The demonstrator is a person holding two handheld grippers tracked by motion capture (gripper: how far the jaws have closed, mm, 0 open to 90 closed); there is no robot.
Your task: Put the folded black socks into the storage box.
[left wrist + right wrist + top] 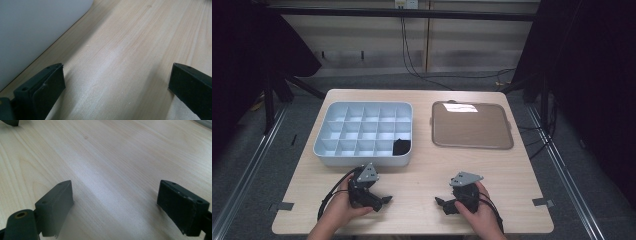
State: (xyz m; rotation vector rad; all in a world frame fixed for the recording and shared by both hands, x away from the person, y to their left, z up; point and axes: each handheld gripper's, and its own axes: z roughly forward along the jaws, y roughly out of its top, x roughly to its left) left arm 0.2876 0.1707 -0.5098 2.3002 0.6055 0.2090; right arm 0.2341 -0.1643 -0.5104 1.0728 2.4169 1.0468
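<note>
Compartment tray sits just beside your left gripper, which like the right gripper is spread and empty, so a careless lift risks clipping its wall.

The high view looks down the table; both gripper views skim its wood closely.

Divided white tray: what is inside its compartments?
The tray holds one small black item in its front right compartment. The other compartments look empty; the near wall hides part of the front row's floor.
</note>
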